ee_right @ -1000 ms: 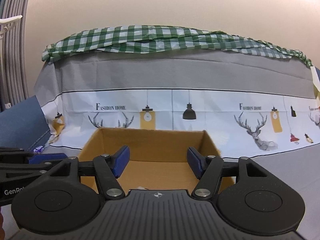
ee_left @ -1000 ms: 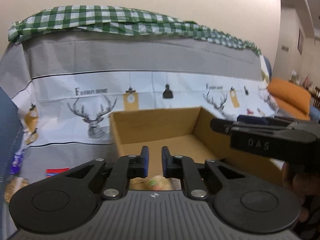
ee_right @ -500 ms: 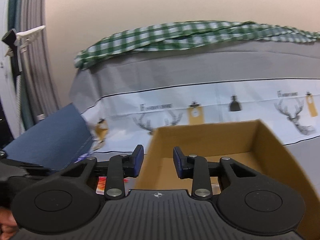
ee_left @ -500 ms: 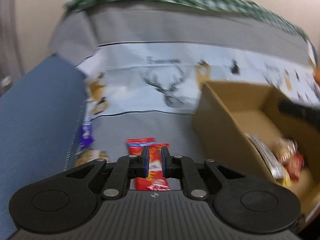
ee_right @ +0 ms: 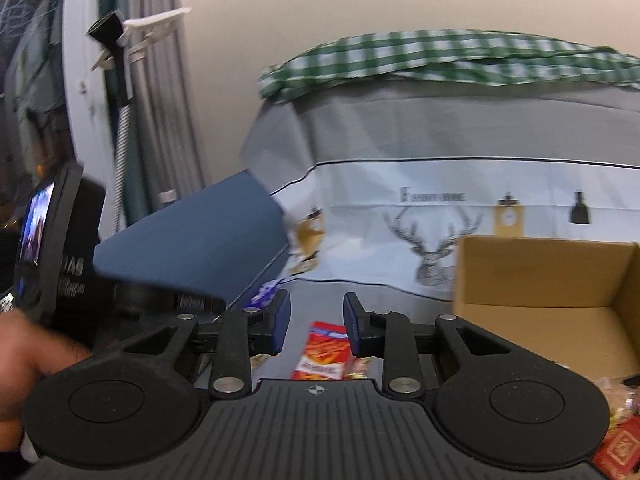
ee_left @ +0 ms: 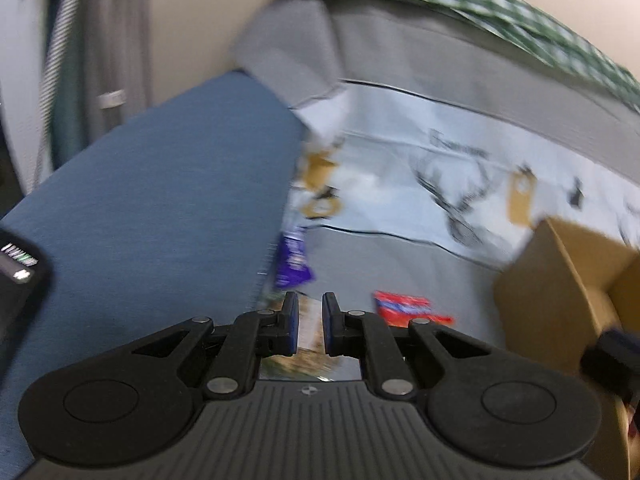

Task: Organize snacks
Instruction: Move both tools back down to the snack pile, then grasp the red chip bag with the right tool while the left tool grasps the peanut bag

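A cardboard box (ee_left: 560,280) stands on the sofa seat at the right; in the right wrist view the box (ee_right: 540,272) holds some snacks (ee_right: 616,400) at its near corner. A red snack packet (ee_left: 404,306) lies on the grey seat left of the box and shows in the right wrist view (ee_right: 326,350). A purple packet (ee_left: 294,260) lies by the blue cushion. My left gripper (ee_left: 307,322) is narrowly open and empty above a pale snack bag (ee_left: 310,354). My right gripper (ee_right: 314,320) is open and empty above the red packet.
A blue cushion (ee_left: 140,208) fills the left side. The sofa back carries a grey and white deer-print cover (ee_right: 440,200) with a green checked cloth (ee_right: 440,52) on top. The left gripper's body and the hand holding it (ee_right: 52,280) are at the left of the right wrist view.
Both grippers have swung left, away from the box interior toward the loose packets by the blue cushion. The right gripper's fingers narrowed, then opened somewhat. The left gripper stayed narrowly open.
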